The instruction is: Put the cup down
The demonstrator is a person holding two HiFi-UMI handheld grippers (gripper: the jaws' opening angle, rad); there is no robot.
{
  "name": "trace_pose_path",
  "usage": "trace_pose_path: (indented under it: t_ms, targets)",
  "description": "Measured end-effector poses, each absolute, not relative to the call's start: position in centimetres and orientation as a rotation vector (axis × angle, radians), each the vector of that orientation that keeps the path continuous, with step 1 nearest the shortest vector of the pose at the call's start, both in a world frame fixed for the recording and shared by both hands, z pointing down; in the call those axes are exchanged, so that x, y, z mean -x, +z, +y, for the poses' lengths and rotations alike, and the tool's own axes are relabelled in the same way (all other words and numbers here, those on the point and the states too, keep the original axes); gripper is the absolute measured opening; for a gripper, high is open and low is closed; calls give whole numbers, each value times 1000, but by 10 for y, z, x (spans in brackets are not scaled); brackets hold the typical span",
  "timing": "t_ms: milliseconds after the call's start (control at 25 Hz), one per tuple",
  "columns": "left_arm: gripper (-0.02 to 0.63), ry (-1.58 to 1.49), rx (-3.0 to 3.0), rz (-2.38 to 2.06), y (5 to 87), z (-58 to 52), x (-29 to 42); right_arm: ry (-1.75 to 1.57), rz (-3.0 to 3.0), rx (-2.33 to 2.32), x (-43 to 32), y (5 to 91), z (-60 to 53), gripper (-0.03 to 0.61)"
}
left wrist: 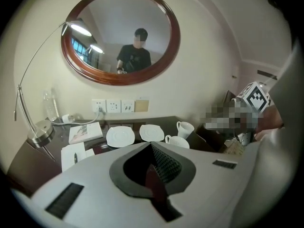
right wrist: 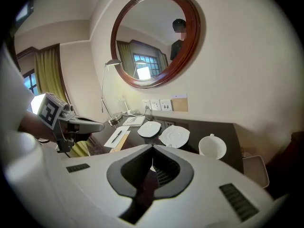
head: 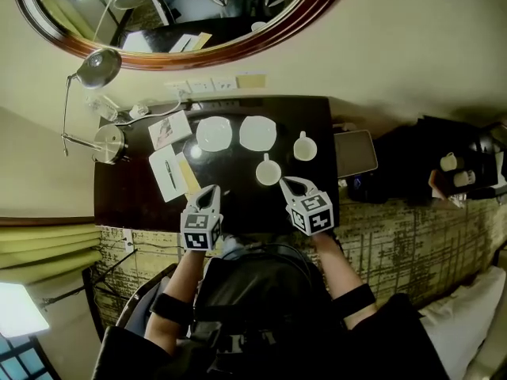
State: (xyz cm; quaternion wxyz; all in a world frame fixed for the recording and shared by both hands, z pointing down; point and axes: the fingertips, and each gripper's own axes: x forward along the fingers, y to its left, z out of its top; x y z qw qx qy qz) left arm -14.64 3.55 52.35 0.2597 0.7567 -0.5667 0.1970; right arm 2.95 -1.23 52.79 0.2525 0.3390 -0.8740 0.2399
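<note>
Both grippers empty, both cups down on the table.

Your left gripper (head: 212,190) and right gripper (head: 287,183) sit over the near edge of the dark glossy table (head: 127,196), each with jaws pressed together on nothing. The nearer white ceramic cup (head: 268,172) stands upright just beside your right gripper's tip, at its 10 o'clock; can't tell if they touch. The white notepad with black pen (head: 168,172) is at 10 o'clock of your left gripper. The second white ceramic cup (head: 304,147) is at 2 o'clock of the first. The left white saucer (head: 214,134) and right white saucer (head: 257,133) lie beyond at 12 o'clock. The oval wood-framed mirror (head: 261,42) is farthest.
</note>
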Motion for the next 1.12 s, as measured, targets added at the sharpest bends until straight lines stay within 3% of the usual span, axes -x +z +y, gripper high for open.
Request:
trace_pose_path:
  t_ms: [760,1120]
  targets:
    - [2,557,-2083,-1532,518,55,155,682,-2357,-943,-25,540,9,6]
    - [2,551,-2084,-1542,515,57,150,520,-2311,-839,-16,544,8,28]
